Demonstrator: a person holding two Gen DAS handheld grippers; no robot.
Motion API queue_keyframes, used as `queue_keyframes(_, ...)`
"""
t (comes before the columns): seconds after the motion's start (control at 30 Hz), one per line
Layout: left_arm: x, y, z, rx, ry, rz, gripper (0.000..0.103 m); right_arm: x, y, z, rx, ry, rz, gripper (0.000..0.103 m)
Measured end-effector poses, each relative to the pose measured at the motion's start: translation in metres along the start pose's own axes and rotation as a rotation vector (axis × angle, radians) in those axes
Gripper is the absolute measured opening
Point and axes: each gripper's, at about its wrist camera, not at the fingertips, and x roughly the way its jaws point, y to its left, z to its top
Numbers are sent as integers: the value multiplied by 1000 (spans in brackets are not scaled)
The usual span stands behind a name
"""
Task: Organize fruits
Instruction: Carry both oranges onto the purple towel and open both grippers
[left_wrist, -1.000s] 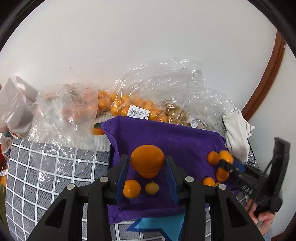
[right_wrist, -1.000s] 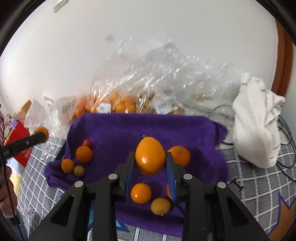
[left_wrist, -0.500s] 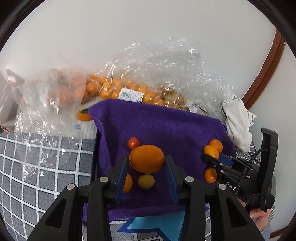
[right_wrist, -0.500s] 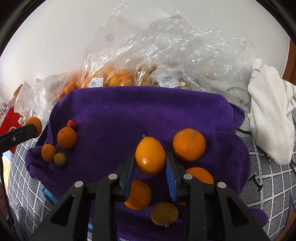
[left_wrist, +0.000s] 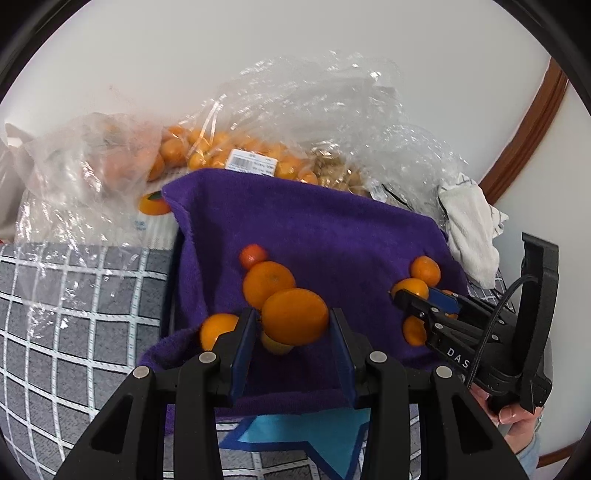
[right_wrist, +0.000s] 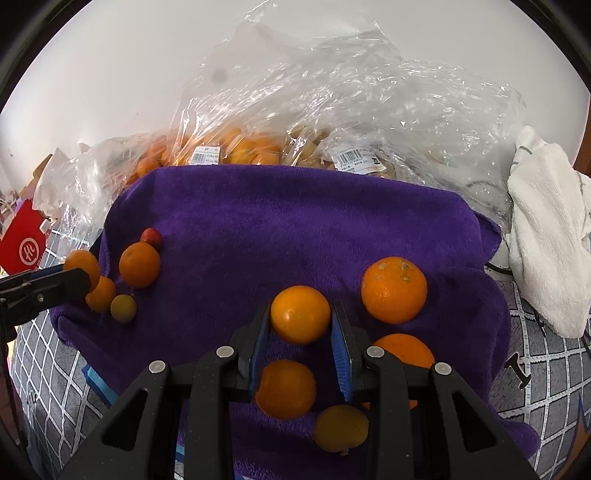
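**Two grippers, one orange apiece over the purple towel**

Left wrist view first: the left gripper (left_wrist: 293, 323) has its jaws clamped on one orange (left_wrist: 294, 316), held just above the near left part of the purple towel (left_wrist: 332, 229). Around it I count four loose fruits: a small red one (left_wrist: 253, 256), a mandarin (left_wrist: 269, 283) touching the held orange's far side, another (left_wrist: 218, 329) by the left finger, and a yellowish one (left_wrist: 275, 343) half hidden underneath. Over on the right, the right gripper (left_wrist: 402, 293) grips its own orange, with three more fruits showing around its arm, which covers part of them. Behind the towel sit clear plastic bags (left_wrist: 258, 147) full of small oranges.

Right wrist view now: jaws narrow, pressed on one orange (right_wrist: 300, 314) over the towel's near middle. Four fruits lie close by, namely a big scarred orange (right_wrist: 393, 290) to the right, one (right_wrist: 404, 350) behind the right finger, one (right_wrist: 285, 388) between the fingers, and a dull yellow one (right_wrist: 341, 428) nearest the camera. A white cloth (right_wrist: 546, 236) lies off the right edge, on the checked bed cover (right_wrist: 546, 373).
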Motion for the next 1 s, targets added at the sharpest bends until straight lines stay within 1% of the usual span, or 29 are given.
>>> queue_keyframes(0.07, 4, -4, -2, 6, 8, -8, 38, -1, -2, 0, 6, 3, 3, 34)
queue_keyframes(0.17, 12, -10, -5, 10, 25, -14, 38, -5, -3, -1, 6, 6, 13, 42)
queue_keyframes(0.2, 15, -11, -6, 6, 30, -19, 38, -7, -4, -2, 7, 3, 10, 42)
queue_keyframes(0.33, 23, -16, -9, 3, 47, -29, 38, -16, -10, -3, 24, -3, 9, 42)
queue_keyframes(0.5, 28, -25, -10, 27, 53, -21, 38, -41, -22, -5, 57, -53, 3, 42)
queue_keyframes(0.63, 33, -30, -12, 38, 65, -12, 38, -53, -33, -8, 83, -71, -12, 42)
queue_keyframes(0.8, 37, -33, -17, 45, 75, 18, 38, -61, -41, -13, 105, -71, -26, 42)
queue_keyframes(0.9, 38, -35, -19, 41, 83, 29, 38, -62, -40, -18, 105, -58, -36, 42)
queue_keyframes(1.0, 39, -36, -22, 46, 90, 58, 38, -63, -38, -24, 104, -46, -45, 42)
